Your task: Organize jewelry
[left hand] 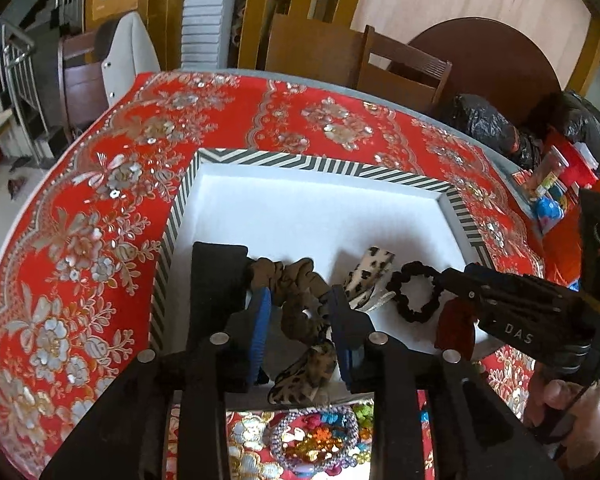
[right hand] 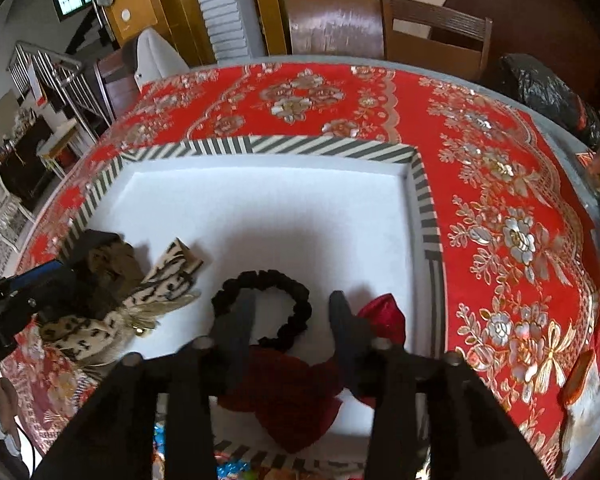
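Observation:
A white tray with a striped rim (left hand: 312,164) (right hand: 324,146) lies on the red tablecloth. In it lie a brown leopard scrunchie (left hand: 300,300), a cream leopard bow (left hand: 370,272) (right hand: 152,284), a black scrunchie (left hand: 416,296) (right hand: 296,304) and a red bow (right hand: 284,396) (left hand: 456,324). My left gripper (left hand: 300,328) is open, its blue-padded fingers on either side of the brown scrunchie. My right gripper (right hand: 292,324) is open over the black scrunchie and red bow; it also shows in the left wrist view (left hand: 456,280), with its tip at the black scrunchie.
A beaded colourful bracelet pile (left hand: 316,440) lies on the cloth in front of the tray. Small packets (left hand: 552,184) sit at the table's right edge. Black bags (left hand: 488,124) and wooden chairs (right hand: 432,32) stand behind the table.

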Motion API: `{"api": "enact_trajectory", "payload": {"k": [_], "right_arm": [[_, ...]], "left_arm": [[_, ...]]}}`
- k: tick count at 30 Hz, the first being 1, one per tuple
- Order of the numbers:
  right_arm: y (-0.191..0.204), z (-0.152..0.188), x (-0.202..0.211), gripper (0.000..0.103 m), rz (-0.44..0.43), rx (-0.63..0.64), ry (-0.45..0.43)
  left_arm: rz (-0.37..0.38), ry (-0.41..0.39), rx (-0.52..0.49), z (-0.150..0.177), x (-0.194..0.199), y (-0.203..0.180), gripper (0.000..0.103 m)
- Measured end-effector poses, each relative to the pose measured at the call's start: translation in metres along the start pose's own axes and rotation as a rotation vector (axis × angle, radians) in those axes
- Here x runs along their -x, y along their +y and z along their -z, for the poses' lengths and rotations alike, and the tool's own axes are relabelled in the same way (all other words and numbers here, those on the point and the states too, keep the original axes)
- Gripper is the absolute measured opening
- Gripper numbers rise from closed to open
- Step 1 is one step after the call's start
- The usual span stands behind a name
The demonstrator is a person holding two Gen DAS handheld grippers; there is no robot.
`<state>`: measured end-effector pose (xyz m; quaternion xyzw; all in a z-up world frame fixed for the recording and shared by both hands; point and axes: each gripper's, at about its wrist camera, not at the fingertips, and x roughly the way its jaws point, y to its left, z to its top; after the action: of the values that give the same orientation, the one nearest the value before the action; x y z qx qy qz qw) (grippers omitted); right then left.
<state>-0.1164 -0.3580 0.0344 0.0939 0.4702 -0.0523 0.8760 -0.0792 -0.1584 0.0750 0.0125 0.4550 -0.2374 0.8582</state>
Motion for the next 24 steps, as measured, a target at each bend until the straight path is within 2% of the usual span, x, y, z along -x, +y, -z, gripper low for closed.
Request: {"api": "enact_trajectory", "payload": {"k": [7,11,24], "right_arm": [[0.004,0.010,0.037,0.042,-0.022,-0.004,-0.061],[0.003,0.021,0.066,0.052,-0.029,-0.018,-0.114],[-0.002,0.070,0.122,0.057,0.029,0.007,-0.180]], "left_arm": [[-0.020,-0.038,-0.035,0.006,0.017,-0.012,0.021],[-0.036,-0.059,-0.061,0.013,0.027,-0.022,0.021],[-0.075,-0.137,-0.135,0.040,0.062,-0.055,0.021]]}}
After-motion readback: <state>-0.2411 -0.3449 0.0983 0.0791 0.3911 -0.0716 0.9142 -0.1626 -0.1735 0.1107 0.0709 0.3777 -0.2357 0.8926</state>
